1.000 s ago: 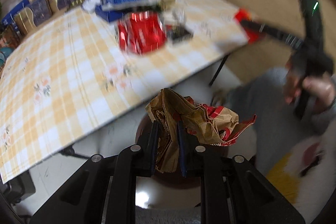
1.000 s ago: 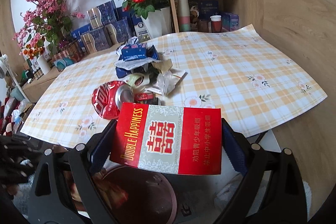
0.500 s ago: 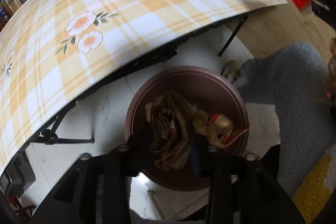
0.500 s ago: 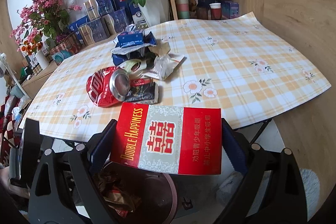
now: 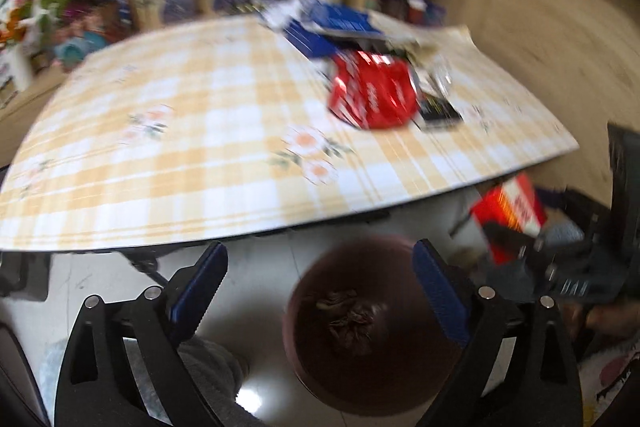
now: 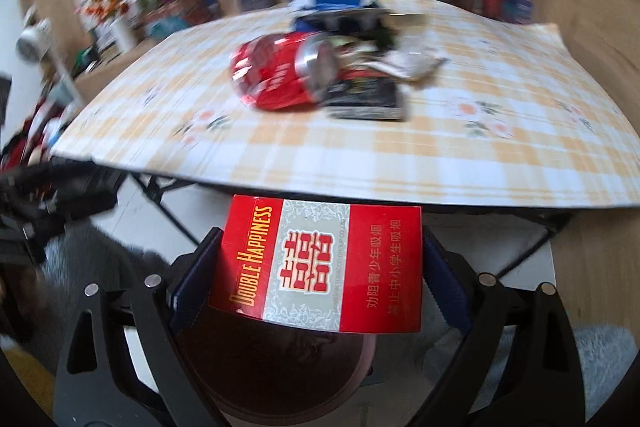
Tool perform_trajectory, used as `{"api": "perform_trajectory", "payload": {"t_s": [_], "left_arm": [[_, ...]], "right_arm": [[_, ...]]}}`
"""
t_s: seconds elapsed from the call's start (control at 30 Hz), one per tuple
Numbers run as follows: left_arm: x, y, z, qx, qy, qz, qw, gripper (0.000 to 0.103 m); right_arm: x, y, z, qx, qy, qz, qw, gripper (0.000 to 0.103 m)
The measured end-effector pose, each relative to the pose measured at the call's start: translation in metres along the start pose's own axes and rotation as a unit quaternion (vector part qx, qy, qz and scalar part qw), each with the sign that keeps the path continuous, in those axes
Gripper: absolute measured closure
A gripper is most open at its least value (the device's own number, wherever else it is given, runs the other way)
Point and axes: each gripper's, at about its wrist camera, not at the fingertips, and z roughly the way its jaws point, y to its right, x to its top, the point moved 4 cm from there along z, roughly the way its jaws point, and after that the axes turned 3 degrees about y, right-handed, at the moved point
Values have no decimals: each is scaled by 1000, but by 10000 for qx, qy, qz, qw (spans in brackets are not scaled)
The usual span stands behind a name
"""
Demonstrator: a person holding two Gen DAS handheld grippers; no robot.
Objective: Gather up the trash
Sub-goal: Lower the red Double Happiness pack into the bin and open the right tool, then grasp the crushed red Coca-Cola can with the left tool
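1 crumpled bag (image 5: 352,319) now dropped in bin (image 5: 304,355), left tool (image 5: 320,279) just spread wide & empty; right tool (image 6: 320,267) clamping 1 cig pack (image 6: 316,263)

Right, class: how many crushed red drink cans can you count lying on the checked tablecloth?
1. The crushed red can lies on its side on the tablecloth, against the dark packet in the litter pile. More could be hidden under that pile.
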Motion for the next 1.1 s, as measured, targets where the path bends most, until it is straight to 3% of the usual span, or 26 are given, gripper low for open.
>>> {"api": "perform_trajectory", "payload": {"t_s": [0.17,0.33,0.53,0.83,1.1], "left_arm": [[5,-11,-14,114,414,-378,9984,11],[8,-15,-6,65,422,-673,9968,11],[8,-12,-1,66,408,-672,9969,11],[7,-25,0,64,393,-952,9947,11],[7,-24,1,69,390,-969,9945,11]], "right_arm": [[-14,-23,21,414,-280,-296,9983,11],[-26,-29,45,566,-754,-217,9953,11],[-33,-28,56,583,-1012,-89,9931,11],[-30,-19,50,700,-961,38,9929,6],[-15,0,34,513,-466,307,9971,6]]}}
